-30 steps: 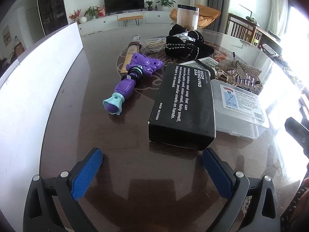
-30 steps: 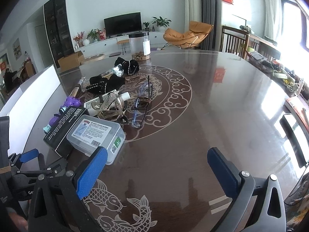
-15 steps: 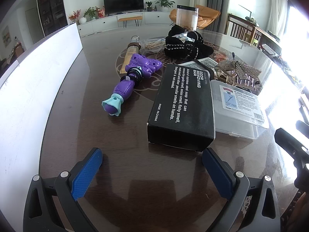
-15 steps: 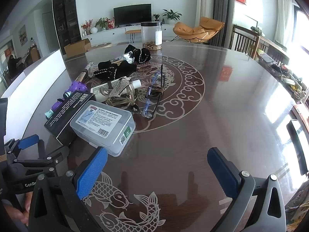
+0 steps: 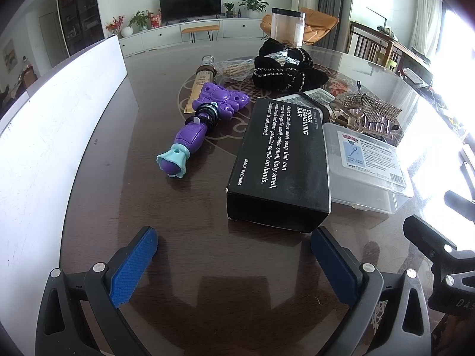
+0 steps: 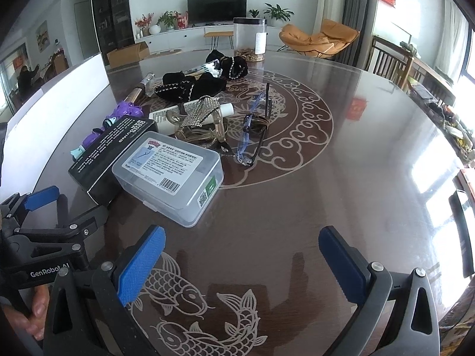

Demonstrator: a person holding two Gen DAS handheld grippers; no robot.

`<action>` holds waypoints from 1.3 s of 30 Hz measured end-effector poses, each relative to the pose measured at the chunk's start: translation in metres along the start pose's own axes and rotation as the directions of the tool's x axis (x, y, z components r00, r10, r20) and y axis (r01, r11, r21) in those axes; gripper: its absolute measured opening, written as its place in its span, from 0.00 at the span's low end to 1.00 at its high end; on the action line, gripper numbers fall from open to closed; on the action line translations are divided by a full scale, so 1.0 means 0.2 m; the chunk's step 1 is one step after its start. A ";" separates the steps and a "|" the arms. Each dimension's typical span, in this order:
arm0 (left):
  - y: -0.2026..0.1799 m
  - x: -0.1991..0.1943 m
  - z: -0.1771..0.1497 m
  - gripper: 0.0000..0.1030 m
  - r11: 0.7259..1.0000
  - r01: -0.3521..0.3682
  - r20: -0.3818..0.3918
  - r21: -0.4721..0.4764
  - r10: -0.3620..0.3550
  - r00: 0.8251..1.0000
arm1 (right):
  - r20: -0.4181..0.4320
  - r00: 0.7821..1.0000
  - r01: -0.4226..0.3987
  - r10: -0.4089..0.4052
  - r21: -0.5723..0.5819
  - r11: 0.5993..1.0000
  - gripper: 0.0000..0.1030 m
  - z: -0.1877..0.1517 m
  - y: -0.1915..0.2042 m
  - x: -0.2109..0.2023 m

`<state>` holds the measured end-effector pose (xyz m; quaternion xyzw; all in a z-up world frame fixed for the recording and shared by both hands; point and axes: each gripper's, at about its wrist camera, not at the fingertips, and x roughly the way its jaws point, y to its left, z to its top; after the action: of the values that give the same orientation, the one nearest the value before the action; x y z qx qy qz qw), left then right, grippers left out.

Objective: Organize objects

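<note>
My left gripper (image 5: 234, 262) is open and empty, just short of a black box (image 5: 282, 163) lying flat on the dark table. A purple toy wand (image 5: 196, 132) lies left of the box. A clear plastic case (image 5: 366, 166) touches the box's right side. My right gripper (image 6: 242, 262) is open and empty, a little short of the clear case (image 6: 169, 175). The black box (image 6: 109, 148) and the left gripper (image 6: 53, 210) show at the left of the right wrist view. Glasses (image 6: 252, 130) lie on the table's round pattern.
Behind the box lie black knit items (image 5: 282, 68), a sparkly bow clip (image 5: 368, 106), a tube (image 5: 202, 80) and a clear jar (image 5: 288, 29). A white board (image 5: 44, 118) stands along the table's left side. The right gripper's frame (image 5: 439, 255) shows at the right edge.
My right gripper has moved forward and left toward the clear case. My left gripper has barely moved.
</note>
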<state>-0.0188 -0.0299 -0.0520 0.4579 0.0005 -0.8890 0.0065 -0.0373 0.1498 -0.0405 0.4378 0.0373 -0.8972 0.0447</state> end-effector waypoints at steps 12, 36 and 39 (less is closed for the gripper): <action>0.00 0.01 0.00 1.00 1.000 0.000 0.001 0.000 0.000 1.000 | -0.036 0.999 0.007 -0.008 -0.029 1.000 1.00 -0.01 0.04 0.04; 0.00 0.02 0.00 1.00 1.000 0.001 0.002 0.000 -0.001 1.000 | -0.079 0.997 0.017 -0.020 -0.036 0.999 1.00 -0.01 0.05 0.08; 0.00 0.02 0.00 1.00 1.000 0.001 0.002 0.000 -0.001 1.000 | -0.079 0.997 0.015 -0.018 -0.034 0.999 1.00 -0.01 0.05 0.08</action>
<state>-0.0210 -0.0299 -0.0550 0.4568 0.0005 -0.8895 0.0061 -0.0442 0.1393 -0.0559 0.4721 0.0576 -0.8786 0.0431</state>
